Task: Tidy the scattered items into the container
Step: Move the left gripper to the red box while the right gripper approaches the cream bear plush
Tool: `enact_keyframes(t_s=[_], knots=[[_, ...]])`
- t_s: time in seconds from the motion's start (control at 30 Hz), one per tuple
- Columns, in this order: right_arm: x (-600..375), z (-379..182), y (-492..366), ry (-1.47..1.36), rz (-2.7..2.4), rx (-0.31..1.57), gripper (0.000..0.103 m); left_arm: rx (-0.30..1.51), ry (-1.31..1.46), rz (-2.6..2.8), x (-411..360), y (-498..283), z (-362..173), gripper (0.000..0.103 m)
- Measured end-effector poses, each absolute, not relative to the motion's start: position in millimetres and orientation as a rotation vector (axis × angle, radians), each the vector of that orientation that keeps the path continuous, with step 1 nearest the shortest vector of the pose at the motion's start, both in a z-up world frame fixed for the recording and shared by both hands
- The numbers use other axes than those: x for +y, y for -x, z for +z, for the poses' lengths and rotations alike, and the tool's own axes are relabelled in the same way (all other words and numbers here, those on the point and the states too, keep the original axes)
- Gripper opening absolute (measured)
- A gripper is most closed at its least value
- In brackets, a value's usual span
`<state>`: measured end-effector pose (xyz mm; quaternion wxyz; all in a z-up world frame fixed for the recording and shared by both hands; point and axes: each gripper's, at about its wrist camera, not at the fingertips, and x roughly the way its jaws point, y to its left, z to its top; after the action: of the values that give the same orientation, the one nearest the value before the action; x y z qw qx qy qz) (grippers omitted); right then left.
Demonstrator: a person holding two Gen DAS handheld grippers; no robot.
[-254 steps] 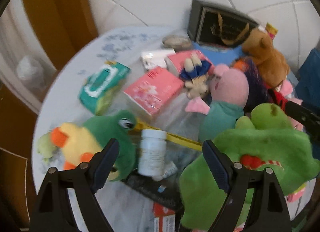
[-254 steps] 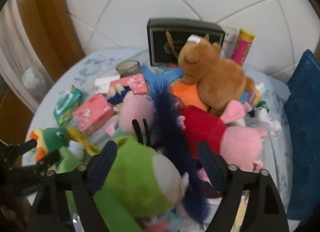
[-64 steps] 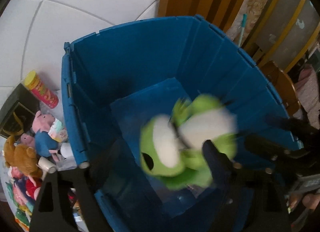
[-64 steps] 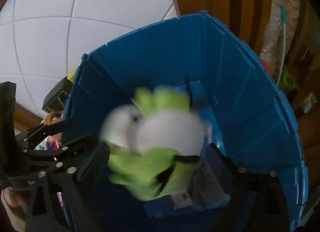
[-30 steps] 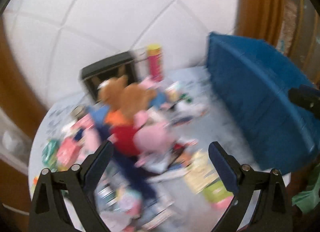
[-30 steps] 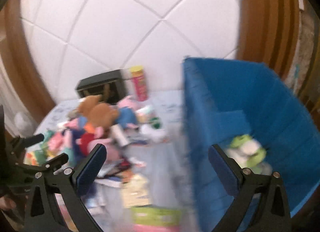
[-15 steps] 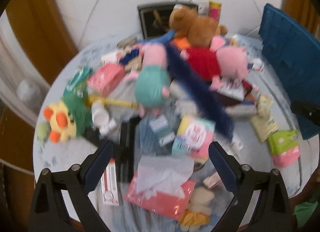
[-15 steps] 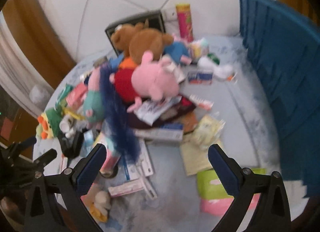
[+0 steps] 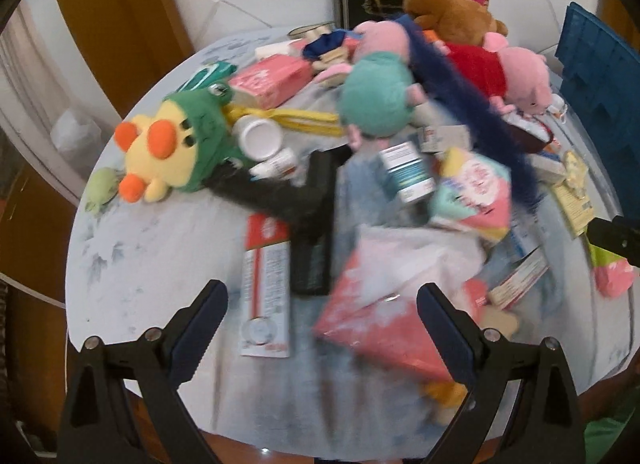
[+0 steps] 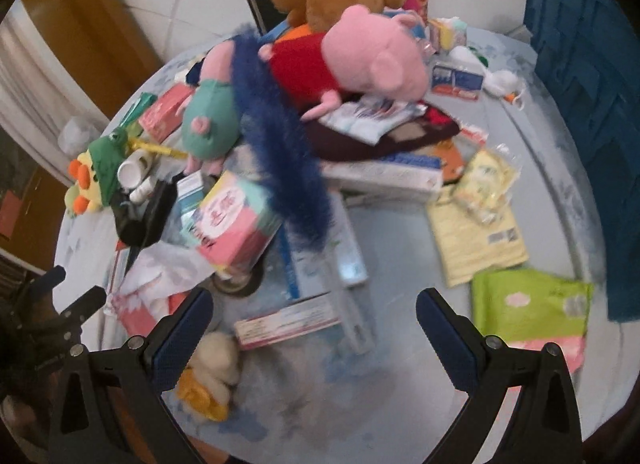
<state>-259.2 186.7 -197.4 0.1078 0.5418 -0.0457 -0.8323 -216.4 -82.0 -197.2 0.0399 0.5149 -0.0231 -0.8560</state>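
- Left wrist view: the left gripper (image 9: 322,306) hangs over the near edge of the round table (image 9: 160,248) with its fingers spread wide and nothing between them.
- Just past its fingertips lie a red-and-white flat box (image 9: 266,284) and a red tissue pack (image 9: 384,304), blurred; a black comb-like object (image 9: 314,220) lies between them.
- At the left of the pile sits a green-and-yellow duck plush (image 9: 176,148), touching a white bottle (image 9: 260,136).
- Farther back lie a teal-bodied pig plush (image 9: 376,96), a blue feather duster (image 9: 476,104), a red-dressed pig plush (image 9: 504,68) and a brown bear plush (image 9: 448,12).
- The blue container (image 9: 600,68) stands at the table's right edge.
- Right wrist view: the right gripper (image 10: 314,318) is likewise spread and empty, above a long pink-and-white box (image 10: 288,324).
- A green wipes pack (image 10: 528,304) and a yellow packet (image 10: 476,220) lie to the right, near the container (image 10: 584,84), whose inside is not visible.
- The left gripper (image 10: 68,296) shows at the left edge.
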Motion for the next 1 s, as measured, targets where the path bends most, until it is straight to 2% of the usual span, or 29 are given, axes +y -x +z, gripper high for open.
enact_keyframes(t_s=[0.3,0.53,0.63,0.83,0.87,1.0], knots=[[133.0,-229.0,215.4,-1.7,-2.507,-0.239,0.103,-0.157,-1.664,-2.656,-136.0,198.7,-228.3,0.097],[101.7,-243.6,180.3,-1.773,-2.555,-0.243,0.103,-0.132,-1.719,-2.683,-150.3,193.2,-250.8,0.093],[96.7,-249.7,170.9,-1.802,-2.575,-0.228,0.103,-0.107,-1.724,-2.68,-152.2,195.7,-257.7,0.09],[82.2,-265.4,156.6,-1.84,-2.586,-0.184,0.103,-0.128,-1.755,-2.669,-148.6,200.4,-275.6,0.078],[79.3,-268.4,155.7,-1.841,-2.591,-0.167,0.102,-0.121,-1.76,-2.668,-147.9,202.0,-278.1,0.076],[74.4,-278.6,157.0,-1.847,-2.607,-0.16,0.087,-0.118,-1.744,-2.671,-144.0,209.9,-282.8,0.076]])
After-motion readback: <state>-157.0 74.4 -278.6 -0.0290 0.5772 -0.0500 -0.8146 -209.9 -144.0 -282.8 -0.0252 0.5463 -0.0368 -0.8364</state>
